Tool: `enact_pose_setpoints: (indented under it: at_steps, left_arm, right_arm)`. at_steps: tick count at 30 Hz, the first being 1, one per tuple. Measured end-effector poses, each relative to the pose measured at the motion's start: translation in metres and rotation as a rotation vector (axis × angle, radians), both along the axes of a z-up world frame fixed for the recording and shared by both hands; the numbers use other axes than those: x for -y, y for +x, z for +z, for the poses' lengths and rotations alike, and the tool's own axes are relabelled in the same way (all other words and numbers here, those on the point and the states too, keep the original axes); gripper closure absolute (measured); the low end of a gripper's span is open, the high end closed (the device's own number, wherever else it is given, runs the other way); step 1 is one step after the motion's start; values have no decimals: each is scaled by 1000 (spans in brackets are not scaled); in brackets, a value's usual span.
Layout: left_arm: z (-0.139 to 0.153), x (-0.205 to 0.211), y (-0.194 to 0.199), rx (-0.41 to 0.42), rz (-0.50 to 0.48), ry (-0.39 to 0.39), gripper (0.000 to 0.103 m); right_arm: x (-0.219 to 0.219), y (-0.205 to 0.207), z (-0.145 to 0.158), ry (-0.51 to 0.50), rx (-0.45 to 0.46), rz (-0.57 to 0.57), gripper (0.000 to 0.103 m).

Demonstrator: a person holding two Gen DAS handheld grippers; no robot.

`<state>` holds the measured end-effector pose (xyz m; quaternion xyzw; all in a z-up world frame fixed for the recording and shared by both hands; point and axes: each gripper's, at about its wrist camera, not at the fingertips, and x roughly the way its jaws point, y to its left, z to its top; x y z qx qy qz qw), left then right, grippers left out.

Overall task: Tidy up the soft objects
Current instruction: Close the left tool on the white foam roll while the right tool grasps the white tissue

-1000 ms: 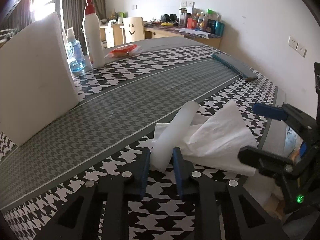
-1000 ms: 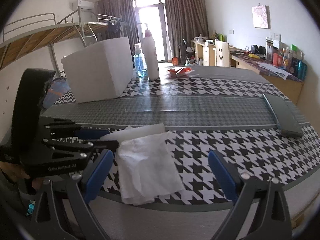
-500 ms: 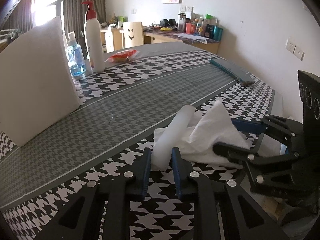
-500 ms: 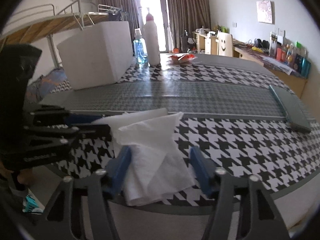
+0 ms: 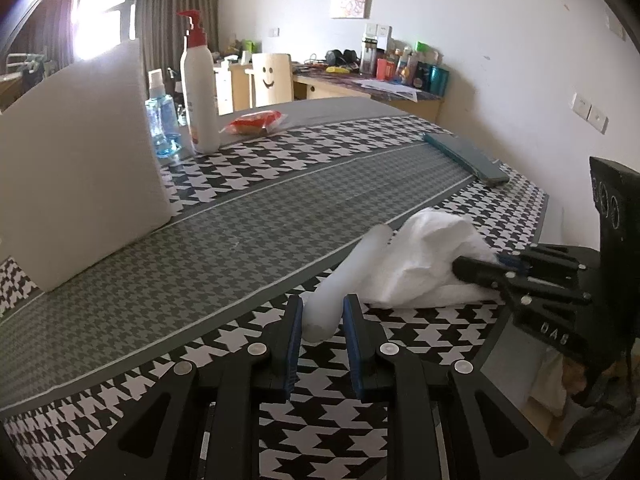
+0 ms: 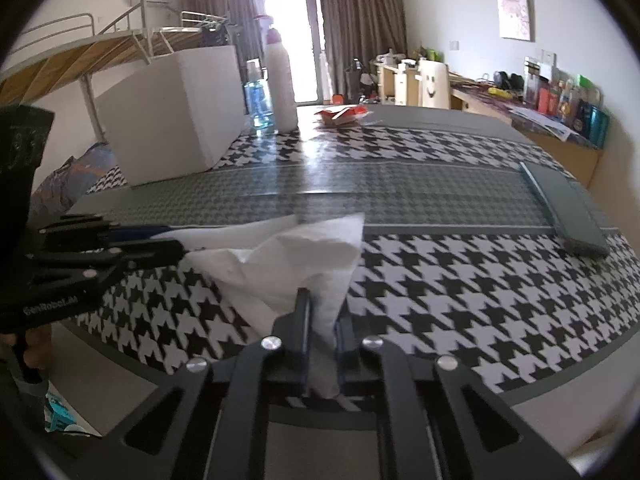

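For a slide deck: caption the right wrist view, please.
Right gripper shut on a bunched white tissue at the near edge of a houndstooth-covered table.

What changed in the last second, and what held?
The right gripper closed from wide open onto the white tissue, bunching its near edge up off the table. The left gripper stayed clamped on the white foam roll. Box, bottles and book are unmoved.

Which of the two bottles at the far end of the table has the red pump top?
The taller white bottle, standing upright. The shorter clear blue bottle beside it, next to the white foam block, has a plain pale cap.
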<state>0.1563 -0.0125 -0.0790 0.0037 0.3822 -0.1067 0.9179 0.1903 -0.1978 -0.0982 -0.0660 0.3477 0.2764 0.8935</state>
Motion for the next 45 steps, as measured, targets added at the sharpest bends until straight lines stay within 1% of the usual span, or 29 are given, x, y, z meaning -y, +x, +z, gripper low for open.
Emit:
enact_pose_setpoints:
  at_steps: [5,7,8,10,11,12,13,14,17,19,23,25,26,27,28,29,30,33,35,36,38,41,45]
  left_arm:
    - [1,1,-5,-1,4,16,81]
    - [0,0,-5,-2,3,12,77]
    - [0,1,-6,-5,3,17,73]
    - [0,2,-6,4,5,46,70]
    - [0,3,-6,3,9,58,57]
    - [0,4,-6,7,12,72,44]
    - [1,4,-6,15,13,80,40]
    - [2,5,-5,18,10,89,38]
    - [3,13,1,15,-24,104,38]
    - [2,23,7,12,-50,139,38]
    - [-4,31,19,-15,-86,142,38]
    - [-8,32,23,-39,-87,137,38]
    - [-9,31,26,-50,-88,128,41]
    - [-11,31,27,-60,-84,126,48]
    - [-12,31,29,-69,-80,128,54]
    - [-14,31,31,-83,-89,119,63]
    - [-14,31,31,-85,-97,99,69]
    - [-14,33,31,-81,-96,108,77]
    - [-13,33,29,-78,-95,109,79]
    - [-12,32,28,-73,-93,102,81]
    - [-8,31,26,-57,-102,78,84]
    - [-1,28,20,-27,-87,55,84]
    - [7,19,11,3,-60,30,84]
  right_arm:
    - [14,7,3,-9,2,-62,91]
    - [21,10,3,-19,5,-100,91]
    - [21,10,2,-36,3,-100,90]
    - [19,10,2,-63,12,-94,78]
    - [19,8,1,-72,19,-94,59]
    - [18,6,2,-74,25,-89,45]
    - [19,2,2,-67,39,-84,42]
    - [20,-1,4,-54,46,-82,41]
    - [24,-4,6,-38,53,-82,41]
    - [26,-4,7,-30,53,-82,41]
    - [34,-3,9,-13,53,-97,40]
    - [39,-3,9,-11,56,-107,38]
    - [41,-3,9,-2,55,-105,36]
    - [42,-2,10,9,52,-104,35]
    - [44,-2,10,21,48,-103,35]
    - [46,-1,10,32,41,-99,34]
    - [46,-1,11,35,40,-96,34]
    - [44,1,9,36,39,-89,34]
    - [40,2,8,27,40,-84,31]
    - [39,3,8,22,44,-81,28]
    - [36,2,9,13,60,-79,25]
    - [31,3,15,19,71,-60,24]
    - [20,2,17,-8,88,-28,22]
